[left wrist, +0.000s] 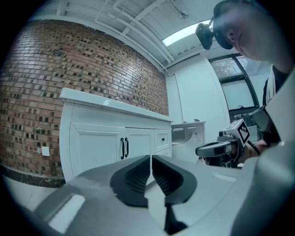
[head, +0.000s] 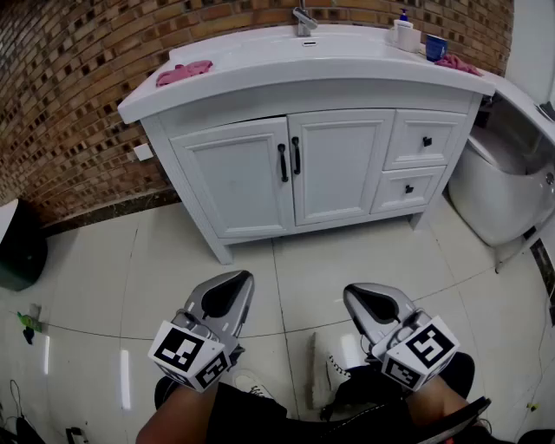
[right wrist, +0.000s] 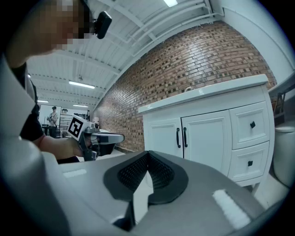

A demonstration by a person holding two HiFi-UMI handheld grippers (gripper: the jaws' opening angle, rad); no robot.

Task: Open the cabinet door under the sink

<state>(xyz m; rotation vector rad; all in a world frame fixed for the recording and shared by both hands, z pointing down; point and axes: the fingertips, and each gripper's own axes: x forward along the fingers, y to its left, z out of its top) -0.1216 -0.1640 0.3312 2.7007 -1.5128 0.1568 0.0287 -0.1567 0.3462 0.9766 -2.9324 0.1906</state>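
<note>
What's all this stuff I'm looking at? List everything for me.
Cabinet: one, white, against the brick wall.
Doors: two, white, black handles meeting in the middle.
Drawers: two, white, black knobs, right of the doors.
Faucet: one, metal, back of the counter.
Cloths: two, pink, one at each counter end.
Cup: one, blue, counter's right.
Bottle: one, white, beside the cup.
Bin: one, black, far left.
Left gripper: grey, shut, empty.
Right gripper: grey, shut, empty.

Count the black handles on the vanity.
4: left door pull, right door pull, upper drawer knob, lower drawer knob. None seem hidden.
</note>
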